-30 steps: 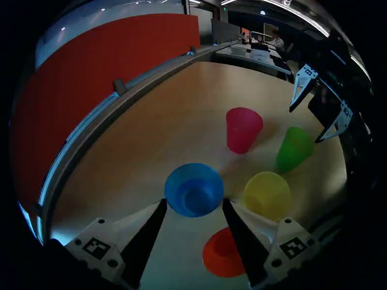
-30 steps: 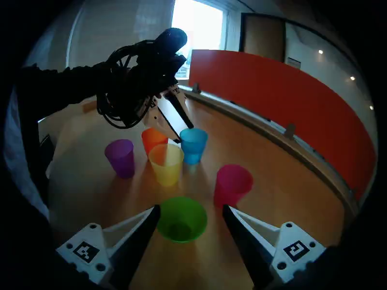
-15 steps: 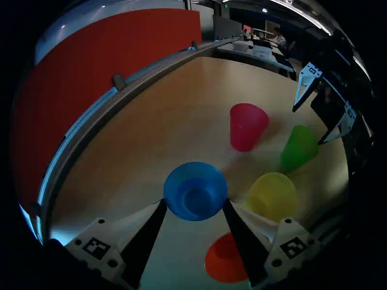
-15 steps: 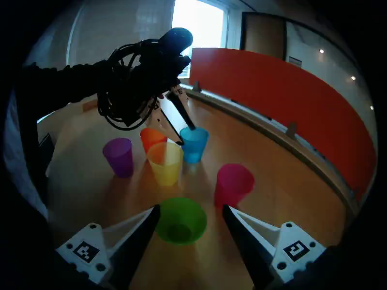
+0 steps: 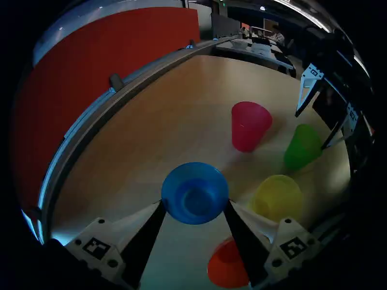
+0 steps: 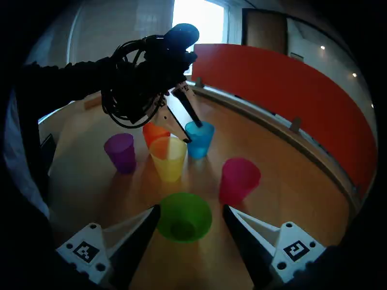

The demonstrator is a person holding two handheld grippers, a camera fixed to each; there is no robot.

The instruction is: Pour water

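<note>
on the wooden table (image 5: 184,111), the left gripper (image 5: 193,207) pinches the blue cup (image 5: 195,192) by its sides just under the rim, on the cluster's side nearest the table's edge along the red partition (image 5: 96,63). the right gripper (image 6: 191,209) is spread, the green cup (image 6: 184,222) loose between its fingers. the blue cup looks like thin plastic: likely light, slick and easily squashed, so a gentle hold high on the wall suits it.

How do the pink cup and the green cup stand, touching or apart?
Apart. The left gripper view shows bare table between the pink cup and the green cup.
</note>
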